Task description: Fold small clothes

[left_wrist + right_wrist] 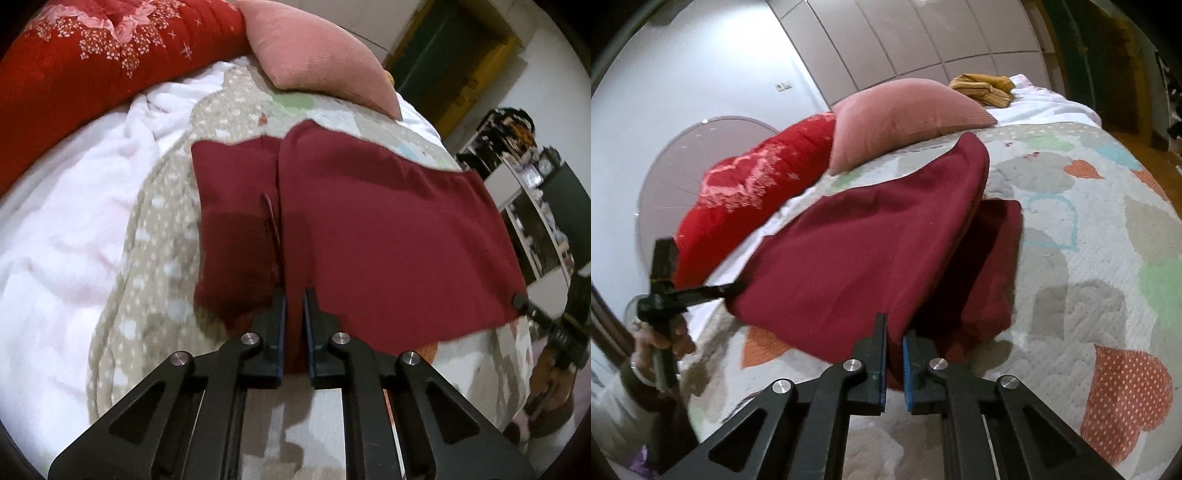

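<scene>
A dark red garment (388, 229) lies spread on the bed, with a seam running down its middle. My left gripper (294, 295) is shut on its near edge, and red cloth fills the gap between the fingers. The right gripper (519, 301) pinches the garment's right corner. In the right wrist view, my right gripper (894, 328) is shut on the garment (868, 251), whose upper layer is lifted over a lower layer left flat on the bed. The left gripper (737, 287) holds the far left corner, with a person's hand (665, 339) on its handle.
A patterned bedspread (1089, 258) covers the bed, beside a white blanket (66, 221). A red floral quilt (92, 74) and a pink pillow (321, 51) sit behind the garment. A yellow cloth (986, 86) lies at the far end. Shelves (535, 206) stand off the bed's right side.
</scene>
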A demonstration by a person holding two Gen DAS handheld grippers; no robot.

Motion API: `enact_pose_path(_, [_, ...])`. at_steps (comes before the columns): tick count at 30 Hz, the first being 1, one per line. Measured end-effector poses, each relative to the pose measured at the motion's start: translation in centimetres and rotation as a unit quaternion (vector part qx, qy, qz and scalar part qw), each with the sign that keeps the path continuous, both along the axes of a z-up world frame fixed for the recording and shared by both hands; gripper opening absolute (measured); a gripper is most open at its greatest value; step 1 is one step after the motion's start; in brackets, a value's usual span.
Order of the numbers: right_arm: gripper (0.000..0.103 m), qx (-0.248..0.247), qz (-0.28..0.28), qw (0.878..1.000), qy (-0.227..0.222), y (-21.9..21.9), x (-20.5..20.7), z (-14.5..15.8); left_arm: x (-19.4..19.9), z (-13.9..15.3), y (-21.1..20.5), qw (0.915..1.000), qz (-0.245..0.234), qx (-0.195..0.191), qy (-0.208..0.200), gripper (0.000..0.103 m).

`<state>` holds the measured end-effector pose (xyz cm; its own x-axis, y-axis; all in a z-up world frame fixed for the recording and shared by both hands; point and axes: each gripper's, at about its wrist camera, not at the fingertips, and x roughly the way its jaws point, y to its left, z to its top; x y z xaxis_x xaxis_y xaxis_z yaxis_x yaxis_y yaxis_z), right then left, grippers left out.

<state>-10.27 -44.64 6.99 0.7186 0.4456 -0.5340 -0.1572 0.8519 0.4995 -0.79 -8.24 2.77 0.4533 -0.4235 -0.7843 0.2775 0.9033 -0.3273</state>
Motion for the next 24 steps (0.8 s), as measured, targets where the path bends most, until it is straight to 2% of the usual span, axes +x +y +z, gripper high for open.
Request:
enact_pose_path(5, [0.006,0.040,0.012,0.999,0.006,-0.9,-1.6,-0.6,-1.4,-0.7,1.0,0.9999,0.001,-0.012,0.000,0.007])
enact_pose_path(9, [0.006,0.066,0.003,0.997,0.031,-1.8,-1.6,-2.6,-1.6,-0.6,1.1,0.9999,0.003,-0.017,0.000,0.007])
enact_pose_path(12, [0.006,0.050,0.001,0.997,0.050,-1.7,-1.1,-3.7,-1.9,-0.8,0.7,1.0000,-0.006,0.001,-0.008,0.007])
enact_pose_path(15, [0.006,0.064,0.001,0.996,0.069,-1.9,-0.7,-4.3,-1.8,-0.8,1.4,0.9999,0.000,-0.011,-0.001,0.007])
enact_pose_path(17, [0.007,0.063,-0.011,0.996,0.068,-2.1,-1.0,-3.7,-2.0,-0.6,1.6,0.9999,0.002,-0.012,-0.003,0.007])
enact_pose_path(19, [0.023,0.035,-0.034,0.997,0.058,-2.2,-1.5,-2.1,-2.3,-0.3,1.5,0.9999,0.004,-0.004,-0.009,0.008])
enact_pose_path(20, [0.042,0.022,-0.043,0.998,0.051,-2.2,-1.7,-1.4,-2.4,0.0,1.4,0.9999,0.005,0.004,-0.011,0.008])
enact_pose_path(21, [0.046,0.009,-0.058,0.998,0.036,-2.2,-2.0,-0.2,-2.6,0.2,1.2,0.9998,0.009,0.011,-0.016,0.008])
enact_pose_path(24, [0.046,0.000,-0.056,0.998,0.003,-1.3,-1.5,2.3,-2.8,0.8,0.8,0.9991,0.013,0.027,-0.029,0.015])
